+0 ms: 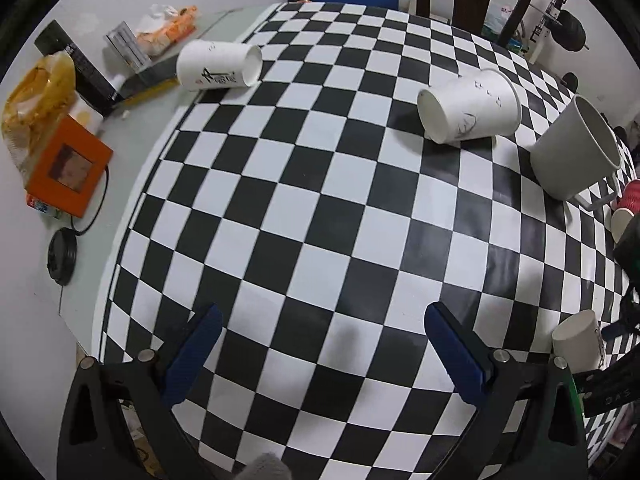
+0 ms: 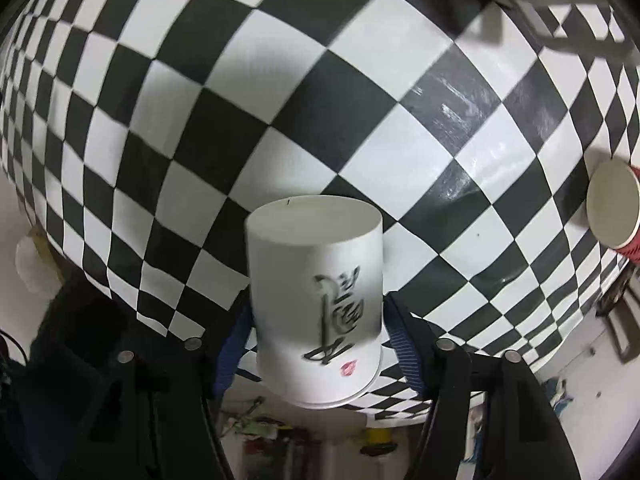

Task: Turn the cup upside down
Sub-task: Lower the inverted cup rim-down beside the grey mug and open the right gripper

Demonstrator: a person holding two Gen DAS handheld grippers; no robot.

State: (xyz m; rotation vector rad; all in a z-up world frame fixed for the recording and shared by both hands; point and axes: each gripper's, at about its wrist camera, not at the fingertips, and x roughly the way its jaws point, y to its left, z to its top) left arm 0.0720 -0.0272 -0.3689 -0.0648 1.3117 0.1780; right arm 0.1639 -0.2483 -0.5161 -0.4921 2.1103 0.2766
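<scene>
My right gripper (image 2: 316,316) is shut on a white paper cup (image 2: 316,304) with black calligraphy. The cup's flat base points away from me and its rim is nearest the camera, so the print reads upside down. It hangs over the checkered table's near edge. The same cup shows at the right edge of the left wrist view (image 1: 578,338). My left gripper (image 1: 320,344) is open and empty above the checkered cloth (image 1: 320,184).
A white paper cup (image 1: 218,65) lies on its side at the far left. Another (image 1: 468,106) lies on its side at the far right, beside a grey handled mug (image 1: 576,150). A red ribbed cup (image 2: 614,210) lies at the right. Boxes and bags (image 1: 68,160) crowd the left margin.
</scene>
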